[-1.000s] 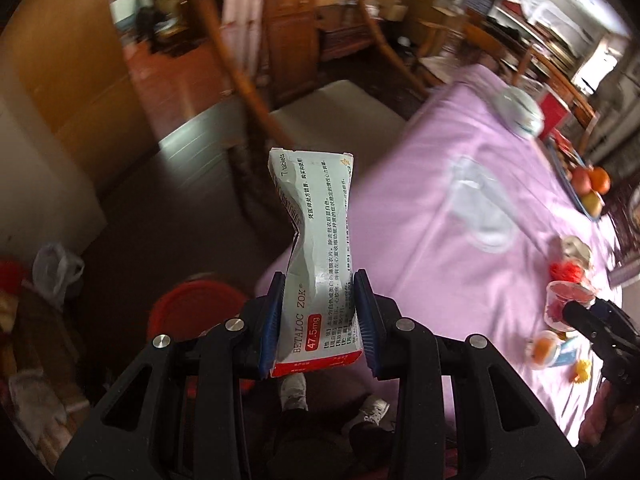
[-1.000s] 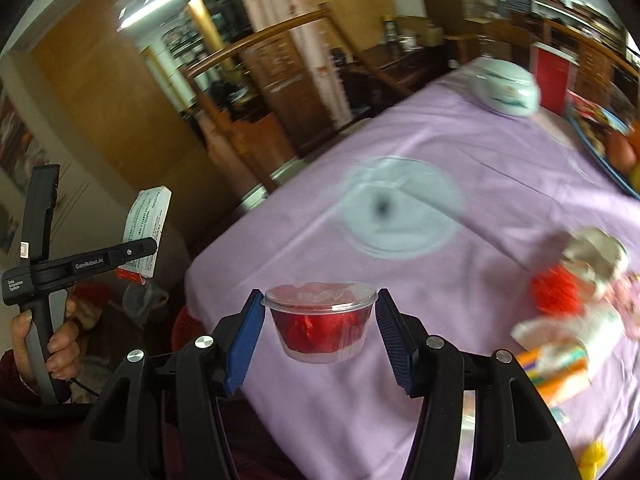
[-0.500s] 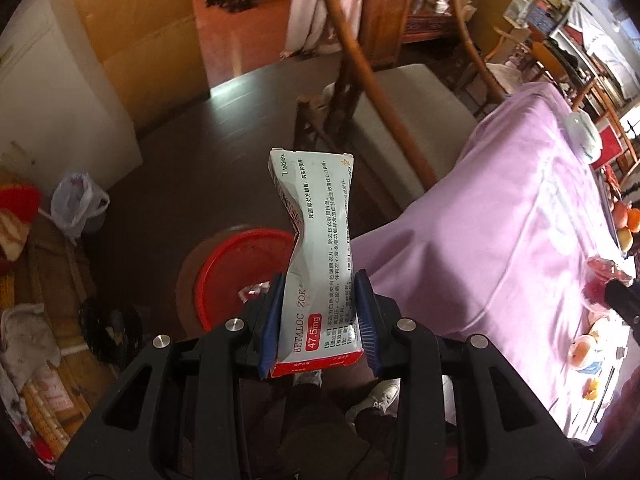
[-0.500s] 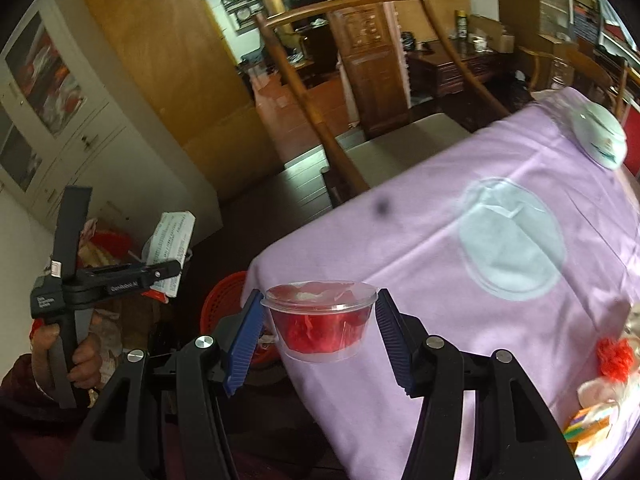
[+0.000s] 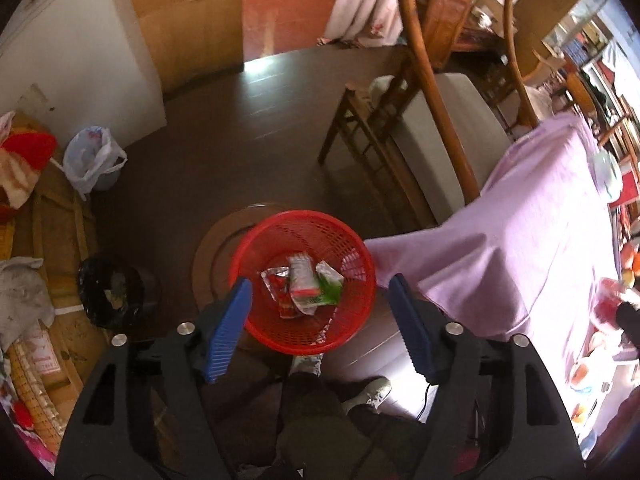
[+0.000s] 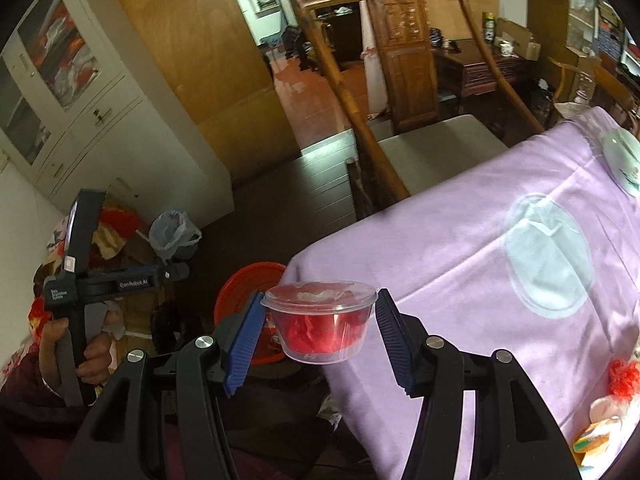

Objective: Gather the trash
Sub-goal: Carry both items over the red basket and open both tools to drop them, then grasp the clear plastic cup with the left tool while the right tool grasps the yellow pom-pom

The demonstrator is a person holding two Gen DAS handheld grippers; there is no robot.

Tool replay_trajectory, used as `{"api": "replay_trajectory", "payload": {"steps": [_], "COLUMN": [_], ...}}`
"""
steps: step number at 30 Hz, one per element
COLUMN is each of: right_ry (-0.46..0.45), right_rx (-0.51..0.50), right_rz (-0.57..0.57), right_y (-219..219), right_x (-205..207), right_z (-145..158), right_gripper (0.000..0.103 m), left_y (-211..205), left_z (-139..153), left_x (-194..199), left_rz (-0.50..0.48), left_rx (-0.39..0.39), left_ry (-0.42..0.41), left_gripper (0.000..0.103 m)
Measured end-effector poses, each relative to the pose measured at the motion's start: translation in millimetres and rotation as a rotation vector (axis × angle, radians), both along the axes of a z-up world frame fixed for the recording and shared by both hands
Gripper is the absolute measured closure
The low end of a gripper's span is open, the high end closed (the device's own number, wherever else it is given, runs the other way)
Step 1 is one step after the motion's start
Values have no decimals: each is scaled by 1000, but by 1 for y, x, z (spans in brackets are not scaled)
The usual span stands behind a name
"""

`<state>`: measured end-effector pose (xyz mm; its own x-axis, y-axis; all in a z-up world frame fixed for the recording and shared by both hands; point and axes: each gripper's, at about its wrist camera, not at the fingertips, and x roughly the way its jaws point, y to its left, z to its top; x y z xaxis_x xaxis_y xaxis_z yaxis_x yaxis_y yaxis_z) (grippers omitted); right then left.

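Trash (image 5: 305,286) lies in the red basket (image 5: 256,240); the left gripper (image 5: 320,322) has just spread empty above it, and the right gripper (image 6: 318,334) pinches a plastic cup (image 6: 320,322).

Dim room beyond the work

Lilac tablecloth (image 6: 460,240) draped over the table's near corner; wooden chair (image 5: 436,128) with pale cushion drawn up at its far edge; knotted plastic bag (image 5: 94,158) on dark floor by white cabinet (image 6: 80,92); black-lined bin (image 5: 112,292), perhaps, lower left.
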<state>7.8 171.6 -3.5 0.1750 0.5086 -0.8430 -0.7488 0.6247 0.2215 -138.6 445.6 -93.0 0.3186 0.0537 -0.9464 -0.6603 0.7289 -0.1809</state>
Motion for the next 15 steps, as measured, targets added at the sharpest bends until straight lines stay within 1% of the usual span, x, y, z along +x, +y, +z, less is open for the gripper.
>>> {"api": "replay_trajectory", "payload": {"steps": [2,6,9,11,12,13,15], "right_ry": [18,43,59,28,5,-22,-60], "right_rx": [-4,-14,24,58,73,94,107], "right_rz": [36,149,261,294,294,293,276], "right_y": [13,54,90,102,105,103,93], "right_x": [-4,-19,-33,-42,-44,-46,-44], "right_z": [-3,-11,-9,0,5,13,21], "right_gripper": [46,46,46,37,29,27,27], "left_y": [6,14,23,30,32,34,33], "left_z": [3,9,11,13,14,15,19], "left_x": [-9,-29,-47,-57,-60,-61,-57], "left_rz": [30,81,125,150,158,159,146], "left_rx": [0,21,39,40,43,47,54], "left_ry": [0,4,12,12,11,11,4], "left_gripper": [30,28,27,27,27,27,26]}}
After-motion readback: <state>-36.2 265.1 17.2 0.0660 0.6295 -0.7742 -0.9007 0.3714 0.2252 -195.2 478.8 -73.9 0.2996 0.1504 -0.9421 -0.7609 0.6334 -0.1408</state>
